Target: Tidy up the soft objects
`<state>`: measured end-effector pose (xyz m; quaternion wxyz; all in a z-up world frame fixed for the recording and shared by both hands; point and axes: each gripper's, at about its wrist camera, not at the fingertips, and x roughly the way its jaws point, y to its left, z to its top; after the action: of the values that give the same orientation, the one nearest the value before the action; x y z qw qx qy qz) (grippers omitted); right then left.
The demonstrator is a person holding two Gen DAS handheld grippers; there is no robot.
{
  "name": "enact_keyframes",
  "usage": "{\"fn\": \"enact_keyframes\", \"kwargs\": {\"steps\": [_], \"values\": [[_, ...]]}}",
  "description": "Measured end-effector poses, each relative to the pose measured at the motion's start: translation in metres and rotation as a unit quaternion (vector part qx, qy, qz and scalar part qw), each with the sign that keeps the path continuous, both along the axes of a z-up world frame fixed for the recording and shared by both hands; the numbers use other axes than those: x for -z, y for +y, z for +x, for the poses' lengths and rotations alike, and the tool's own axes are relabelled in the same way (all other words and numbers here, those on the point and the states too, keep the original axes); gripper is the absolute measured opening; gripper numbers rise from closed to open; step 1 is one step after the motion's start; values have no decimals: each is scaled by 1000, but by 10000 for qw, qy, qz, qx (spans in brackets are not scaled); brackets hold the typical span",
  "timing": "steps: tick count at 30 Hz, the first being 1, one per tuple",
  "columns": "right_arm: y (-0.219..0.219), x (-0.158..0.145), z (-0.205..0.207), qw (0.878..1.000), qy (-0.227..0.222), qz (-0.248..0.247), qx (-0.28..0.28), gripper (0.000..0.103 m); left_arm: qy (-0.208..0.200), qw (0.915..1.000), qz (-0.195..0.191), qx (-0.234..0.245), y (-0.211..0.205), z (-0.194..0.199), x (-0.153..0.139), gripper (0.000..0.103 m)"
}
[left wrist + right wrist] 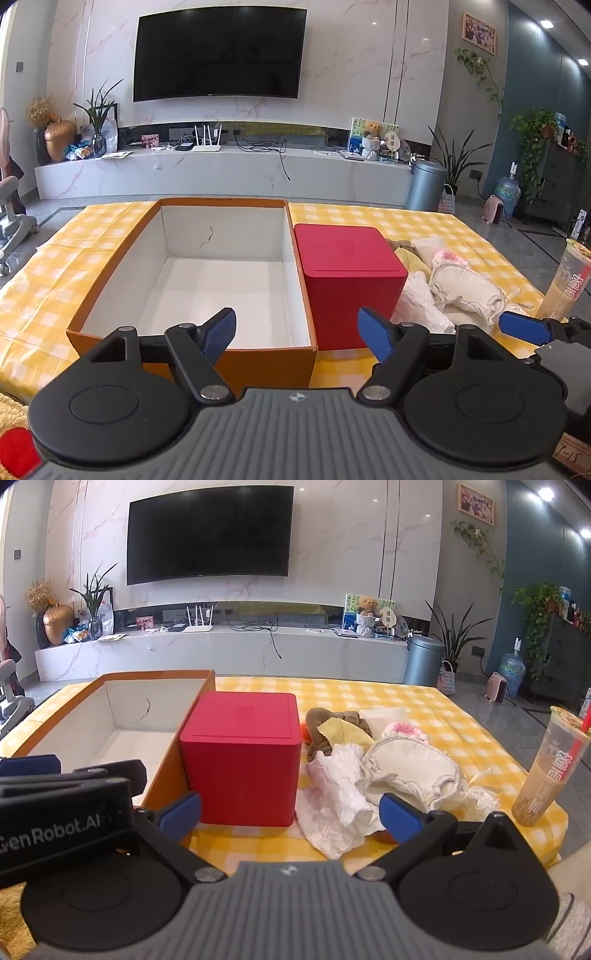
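Note:
A heap of soft things lies on the yellow checked cloth right of a red box: a crumpled white tissue, a cream frilled cloth, a brown and yellow cloth and a pink knitted piece. An orange cardboard box with a white inside stands open and bare left of the red box. My left gripper is open over the orange box's near right corner, holding nothing. My right gripper is open before the red box and the tissue, holding nothing.
A milk tea cup with a red straw stands near the cloth's right edge. A fuzzy yellow rug lies at my near left. Beyond the low table are a marble TV bench, a grey bin and potted plants.

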<state>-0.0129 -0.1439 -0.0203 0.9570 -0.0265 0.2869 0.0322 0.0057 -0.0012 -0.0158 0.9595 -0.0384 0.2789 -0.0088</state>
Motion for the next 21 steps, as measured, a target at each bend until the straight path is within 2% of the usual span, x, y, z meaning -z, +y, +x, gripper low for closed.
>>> {"fn": "enact_keyframes", "kwargs": {"steps": [21], "values": [[1, 6, 3, 10000, 63, 20, 36, 100, 69, 9999, 86, -39, -2, 2, 4, 88]]}}
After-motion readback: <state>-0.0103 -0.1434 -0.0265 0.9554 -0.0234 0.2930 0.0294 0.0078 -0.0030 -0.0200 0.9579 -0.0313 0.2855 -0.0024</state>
